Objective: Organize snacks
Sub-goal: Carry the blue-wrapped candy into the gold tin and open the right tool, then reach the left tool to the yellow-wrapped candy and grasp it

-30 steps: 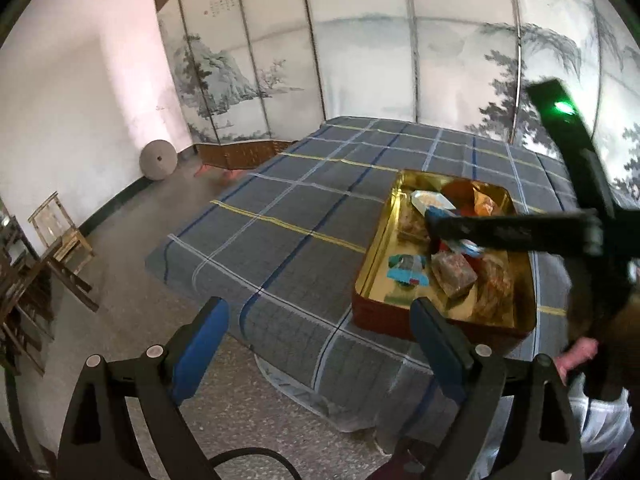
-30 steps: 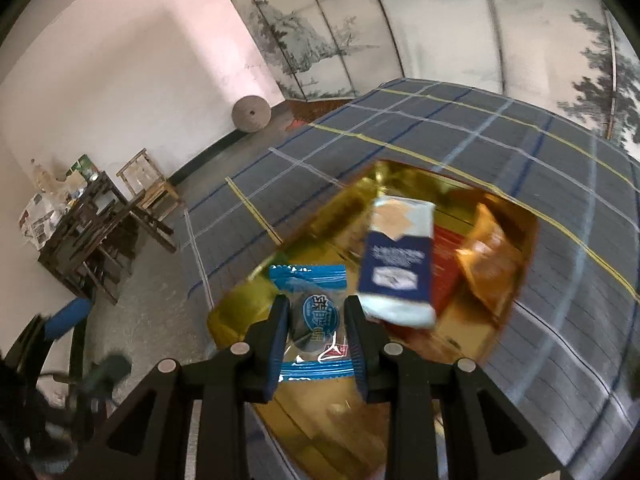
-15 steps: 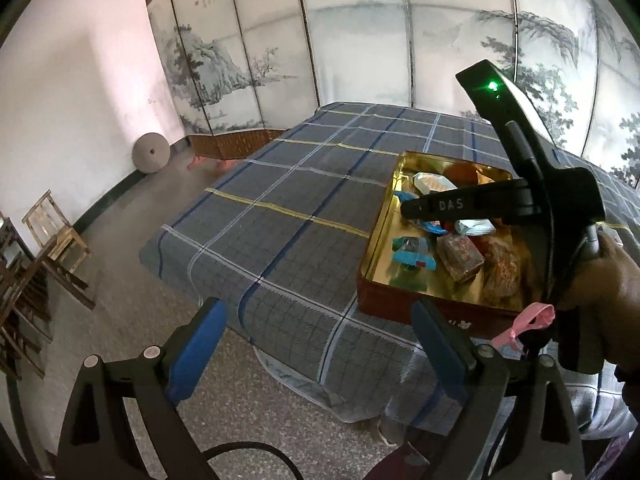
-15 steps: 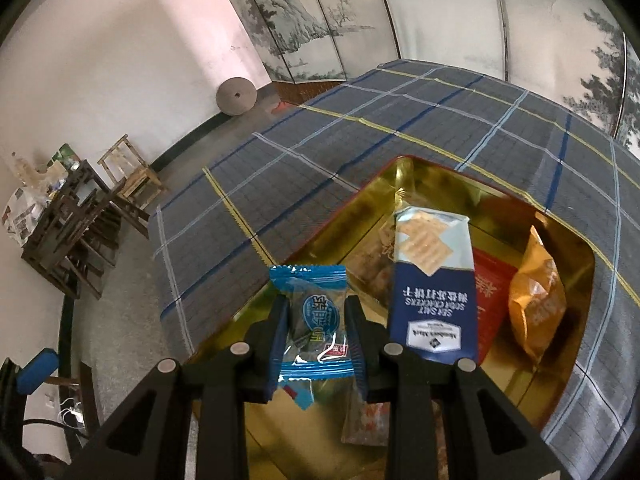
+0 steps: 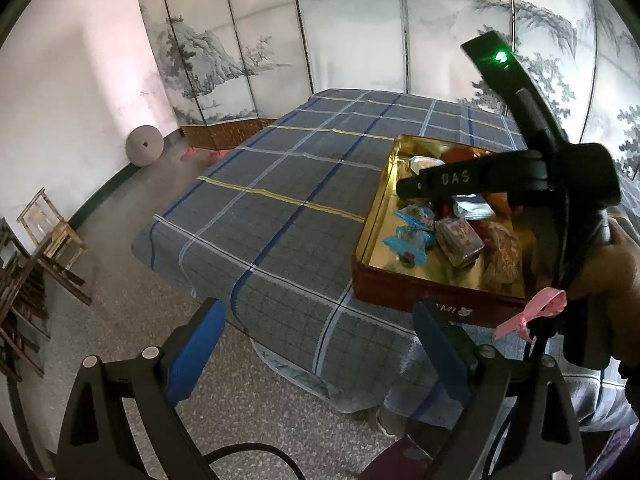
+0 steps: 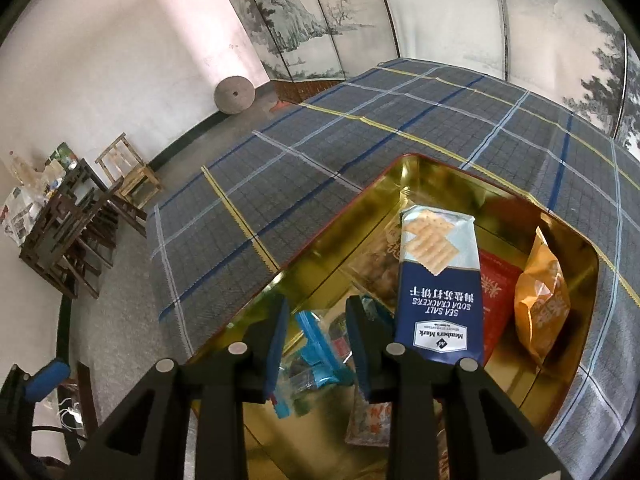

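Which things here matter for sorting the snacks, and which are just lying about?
For the job: gold tin, cracker pack, orange packet, red packet, blue packet between the jaws of the right gripper.
Lying about: stone disc, wooden chair, folding screen, checked cloth.

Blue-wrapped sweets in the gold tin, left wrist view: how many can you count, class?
2. One blue-wrapped sweet lies near the tin's left wall, between the right gripper's jaws; the other lies just nearer the camera. More may hide beneath the gripper.
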`<state>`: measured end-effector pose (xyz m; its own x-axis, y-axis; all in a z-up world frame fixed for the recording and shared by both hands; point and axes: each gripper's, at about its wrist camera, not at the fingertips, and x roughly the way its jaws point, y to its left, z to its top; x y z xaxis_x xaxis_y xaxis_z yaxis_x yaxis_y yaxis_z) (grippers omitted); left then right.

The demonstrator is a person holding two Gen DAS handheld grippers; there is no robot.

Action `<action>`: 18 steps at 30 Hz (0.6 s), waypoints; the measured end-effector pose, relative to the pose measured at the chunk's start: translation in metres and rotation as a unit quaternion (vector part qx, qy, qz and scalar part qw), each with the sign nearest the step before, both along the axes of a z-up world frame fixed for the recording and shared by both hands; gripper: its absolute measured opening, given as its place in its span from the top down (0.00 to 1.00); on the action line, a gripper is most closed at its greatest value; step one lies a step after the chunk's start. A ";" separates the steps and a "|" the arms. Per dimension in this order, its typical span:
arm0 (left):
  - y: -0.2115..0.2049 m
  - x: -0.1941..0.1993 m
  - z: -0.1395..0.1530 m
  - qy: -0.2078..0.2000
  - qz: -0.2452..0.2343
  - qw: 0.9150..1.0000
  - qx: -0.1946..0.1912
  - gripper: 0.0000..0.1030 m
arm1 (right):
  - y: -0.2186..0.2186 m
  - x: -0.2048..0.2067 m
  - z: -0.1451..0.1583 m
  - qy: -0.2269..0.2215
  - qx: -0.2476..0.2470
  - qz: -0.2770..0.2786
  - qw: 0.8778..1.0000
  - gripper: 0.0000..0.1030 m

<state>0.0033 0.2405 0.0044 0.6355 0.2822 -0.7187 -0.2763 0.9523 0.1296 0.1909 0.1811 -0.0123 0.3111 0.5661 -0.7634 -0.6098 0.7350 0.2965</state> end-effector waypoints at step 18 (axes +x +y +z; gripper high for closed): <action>-0.032 0.008 0.002 0.020 -0.027 0.999 0.027 0.09 | -0.109 -0.055 0.032 -0.068 0.053 -0.043 0.995 0.61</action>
